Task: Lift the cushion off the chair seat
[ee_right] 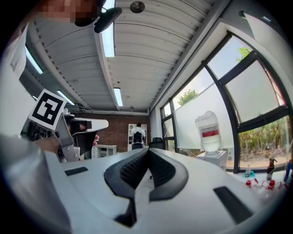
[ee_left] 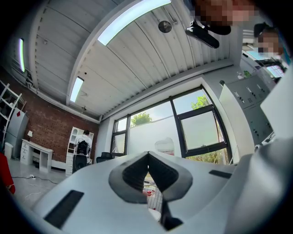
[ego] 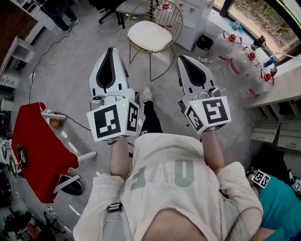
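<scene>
1. The white cushion point(ego: 149, 35) lay on the seat of the gold wire chair point(ego: 165, 14), at the top centre of the head view, apart from both grippers.
2. The left gripper point(ego: 111, 51) pointed toward the chair from below and to its left. In the left gripper view its jaws met at the tips, clamping nothing. A sliver of wire frame showed through the gap lower down.
3. The right gripper point(ego: 183, 58) sat below and right of the chair, its jaws closed together and empty.
4. The left gripper's marker cube point(ego: 115, 121) showed black-and-white square patterns.
5. The person's pale shirt point(ego: 164, 174) bore large grey letters that could not be read with certainty.
6. A water bottle point(ee_right: 210, 132) with a red label stood right of centre in the right gripper view. Its print was too small to read.
7. A red table point(ego: 37, 150) filled the head view's left edge.
</scene>
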